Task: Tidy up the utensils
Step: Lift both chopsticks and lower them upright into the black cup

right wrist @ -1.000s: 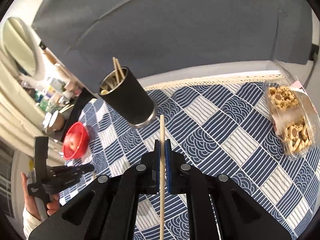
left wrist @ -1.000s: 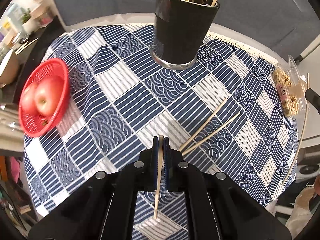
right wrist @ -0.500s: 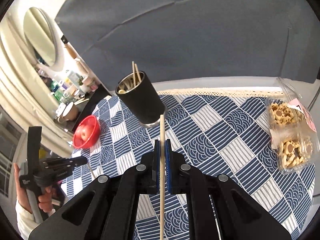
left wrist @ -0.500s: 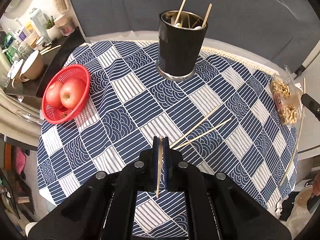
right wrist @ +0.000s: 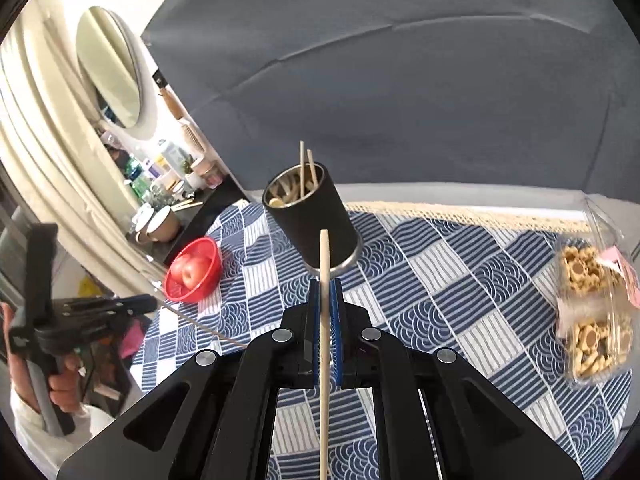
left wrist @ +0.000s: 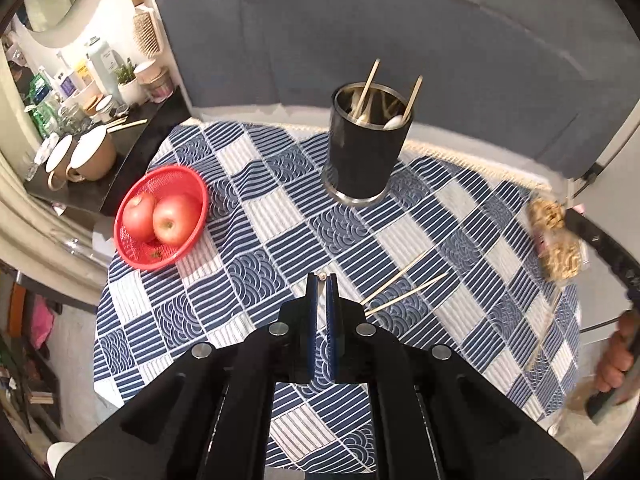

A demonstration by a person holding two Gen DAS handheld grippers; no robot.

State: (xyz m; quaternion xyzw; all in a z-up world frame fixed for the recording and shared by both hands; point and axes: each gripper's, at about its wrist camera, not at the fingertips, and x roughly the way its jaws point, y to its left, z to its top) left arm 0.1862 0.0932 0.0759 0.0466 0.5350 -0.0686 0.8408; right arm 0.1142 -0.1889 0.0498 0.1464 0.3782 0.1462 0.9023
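Observation:
A black cup (left wrist: pixel 366 152) (right wrist: pixel 316 216) with several chopsticks and a spoon in it stands at the far side of the blue-and-white checked tablecloth (left wrist: pixel 260 240). Two loose chopsticks (left wrist: pixel 404 286) lie on the cloth just right of my left gripper (left wrist: pixel 322 278). That gripper is high above the table and shut on a chopstick, seen end-on at its tip (left wrist: pixel 322 276). In the right wrist view the left gripper (right wrist: pixel 148 303) holds that thin stick (right wrist: pixel 200 326) slanting down. My right gripper (right wrist: pixel 325 284) is shut on another chopstick (right wrist: pixel 325 256) that points toward the cup.
A red basket (left wrist: pixel 132 252) (right wrist: pixel 208 280) with two apples sits at the table's left edge. A clear box of biscuits (left wrist: pixel 556 240) (right wrist: pixel 592 312) lies at the right edge. A dark side shelf with mugs (left wrist: pixel 80 156) stands left, a blue sofa behind.
My left gripper has risen well above the table with its chopstick, which now shows end-on. The right gripper has lifted slightly and rolled, so the cup now stands nearer the view's centre.

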